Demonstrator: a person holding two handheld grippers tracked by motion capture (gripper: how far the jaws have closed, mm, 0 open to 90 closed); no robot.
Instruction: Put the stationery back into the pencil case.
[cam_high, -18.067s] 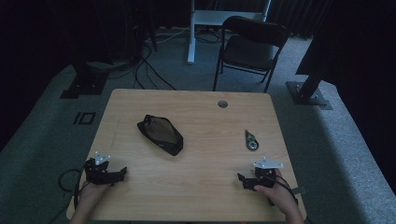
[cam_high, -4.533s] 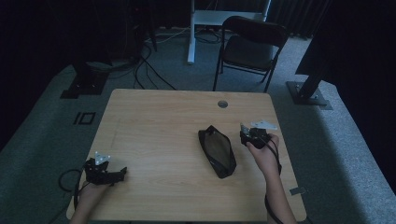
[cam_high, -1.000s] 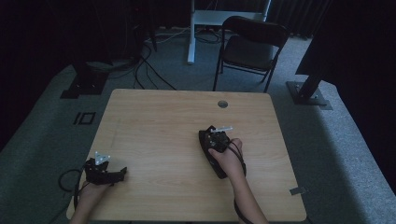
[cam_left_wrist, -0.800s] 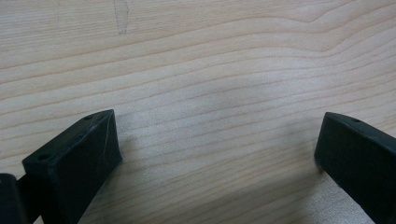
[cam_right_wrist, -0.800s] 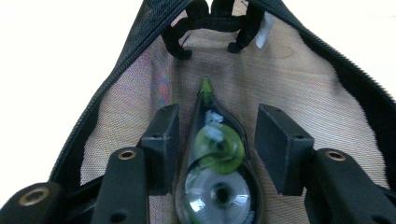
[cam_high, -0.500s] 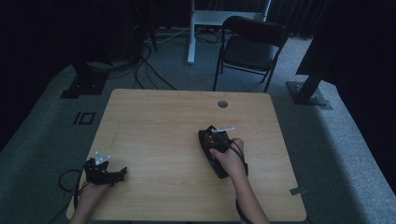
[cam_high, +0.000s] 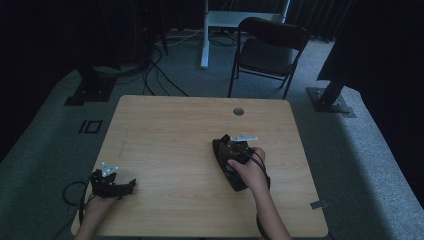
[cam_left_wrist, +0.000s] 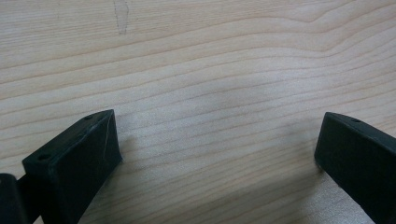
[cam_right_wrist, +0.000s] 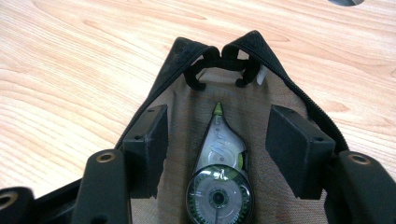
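The right gripper (cam_right_wrist: 217, 140) reached into the open pouch (cam_right_wrist: 184, 60); its jaws had just been opening, standing apart around the correction tape (cam_right_wrist: 219, 172) without touching it. The left gripper (cam_left_wrist: 219, 154) rested on the table (cam_left_wrist: 210, 56), jaws wide.

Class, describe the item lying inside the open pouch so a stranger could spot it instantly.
On the wooden table, right of centre, lies a black zip pouch, open. On its tan lining, between the right tongs, rests a correction tape dispenser: clear teardrop shell, green tip, round geared wheel.

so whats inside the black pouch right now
A correction tape dispenser lies on the tan lining of the black pouch, between the jaws of the right claw, which do not press on it. The claw covers the pouch's near end.
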